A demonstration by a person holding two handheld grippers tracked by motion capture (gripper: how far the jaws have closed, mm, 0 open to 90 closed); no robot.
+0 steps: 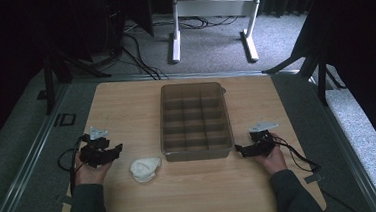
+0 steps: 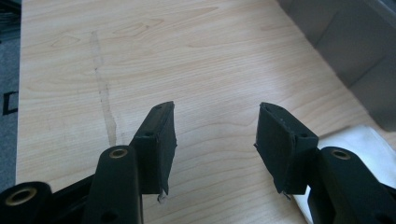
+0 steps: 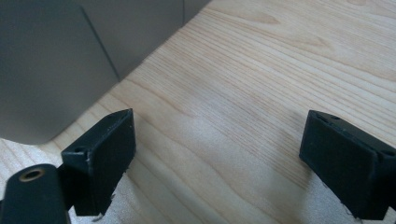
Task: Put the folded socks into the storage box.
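High view: wooden table [image 1: 126, 105] with a grey divided tray [image 1: 194, 121] at its centre; a white cloth [image 1: 145, 168] lies on the table at the tray's 7 o'clock, just beside its near left corner. Left gripper [image 1: 110, 152], at the tray's 9 o'clock, rests low over bare wood with jaws set wide and nothing between them; the cloth sits at its 4 o'clock. Right gripper [image 1: 240, 148], at the tray's 4 o'clock, likewise has jaws spread wide and unloaded, close beside the tray wall.
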